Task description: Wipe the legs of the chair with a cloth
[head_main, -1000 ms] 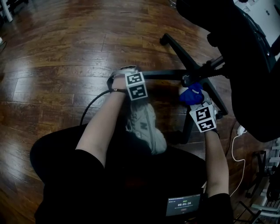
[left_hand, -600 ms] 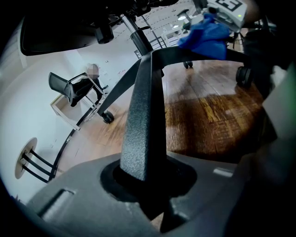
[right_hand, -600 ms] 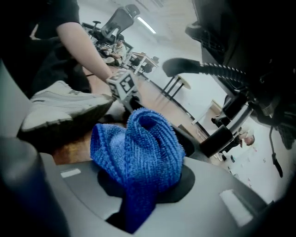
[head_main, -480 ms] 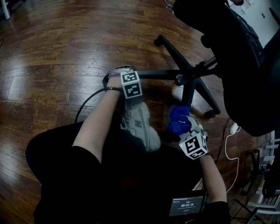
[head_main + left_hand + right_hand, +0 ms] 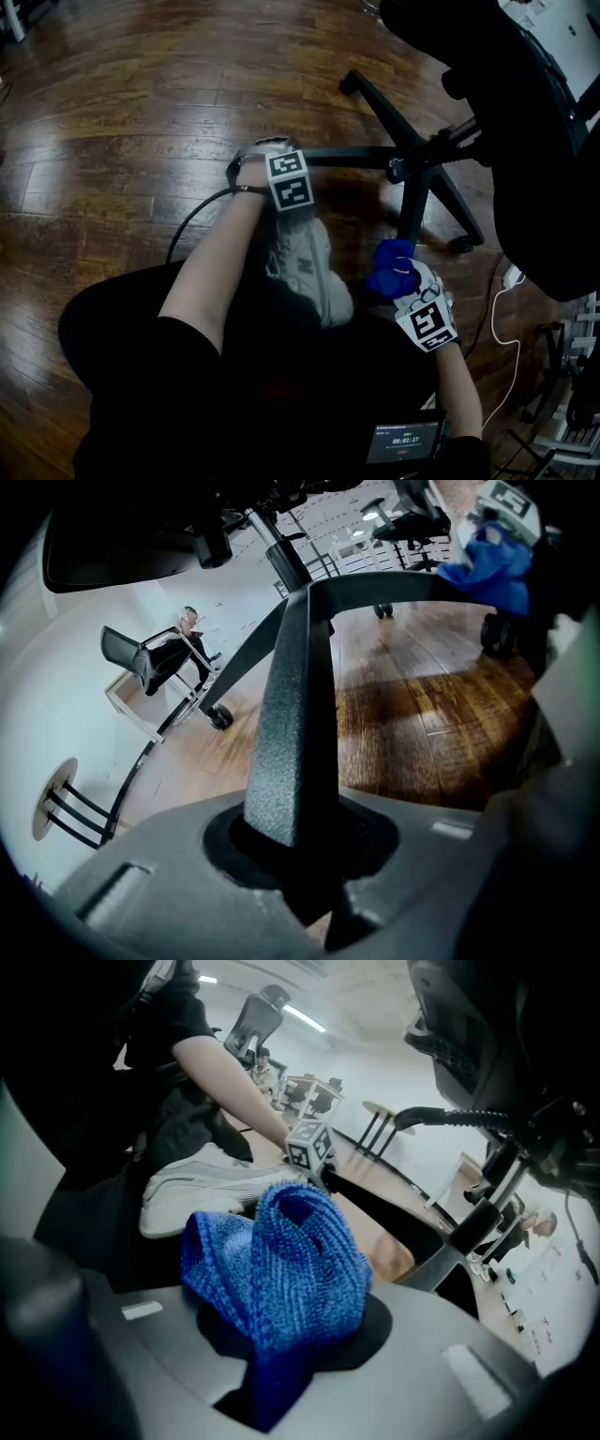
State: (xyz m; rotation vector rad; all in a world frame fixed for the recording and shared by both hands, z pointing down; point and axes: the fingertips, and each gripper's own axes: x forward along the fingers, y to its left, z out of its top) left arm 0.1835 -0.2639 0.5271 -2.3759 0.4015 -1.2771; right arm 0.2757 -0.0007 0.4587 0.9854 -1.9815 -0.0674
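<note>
Head view: black chair point(image 5: 506, 103) at upper right on a wooden floor point(image 5: 112, 112), with the legs of its star base spread over the boards.

Left gripper point(image 5: 264, 156): clamped on the outer end of the side leg point(image 5: 352, 159), the one running toward picture left. Left gripper view confirms this. The jaws press on both flanks of the black textured bar, which fills the gap between them.

Right gripper point(image 5: 405, 281): closed on a blue cloth point(image 5: 390, 266). Right gripper view shows the cloth bunched and looped above the jaws, with its lower fold pinched between them.

Cloth position: just beside the tip of the near leg point(image 5: 411, 206), the one pointing toward the person. Contact cannot be made out. The cloth is well apart from the left gripper.

Other items:
- White shoe point(image 5: 307, 272) on the floor between the two forearms.
- Black cable point(image 5: 192, 225) curving away from the left gripper.
- White cable point(image 5: 511, 323) on the floor at right, below the chair.
</note>
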